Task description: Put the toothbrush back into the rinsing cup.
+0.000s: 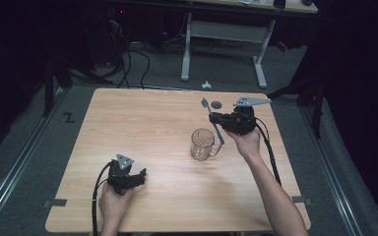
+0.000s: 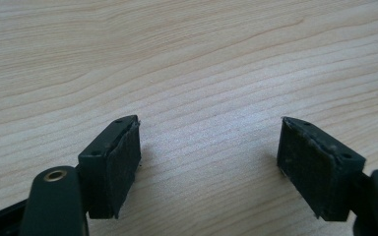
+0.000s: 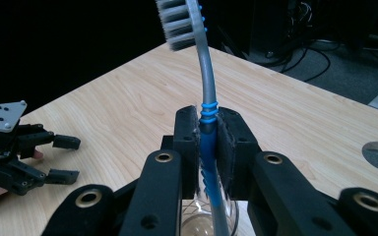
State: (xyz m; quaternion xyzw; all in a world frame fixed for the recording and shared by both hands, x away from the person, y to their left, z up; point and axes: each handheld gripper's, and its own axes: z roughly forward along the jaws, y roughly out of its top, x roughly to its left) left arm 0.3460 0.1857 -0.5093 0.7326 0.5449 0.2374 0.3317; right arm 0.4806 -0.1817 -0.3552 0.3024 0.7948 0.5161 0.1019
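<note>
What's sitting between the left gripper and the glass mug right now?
Nothing: in the high view only bare wooden table lies between the left gripper and the glass mug. The right gripper holds the toothbrush above the mug.

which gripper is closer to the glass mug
Right. The right gripper holds a toothbrush just above the glass mug; the left gripper rests open near the table's front left, well away.
</note>
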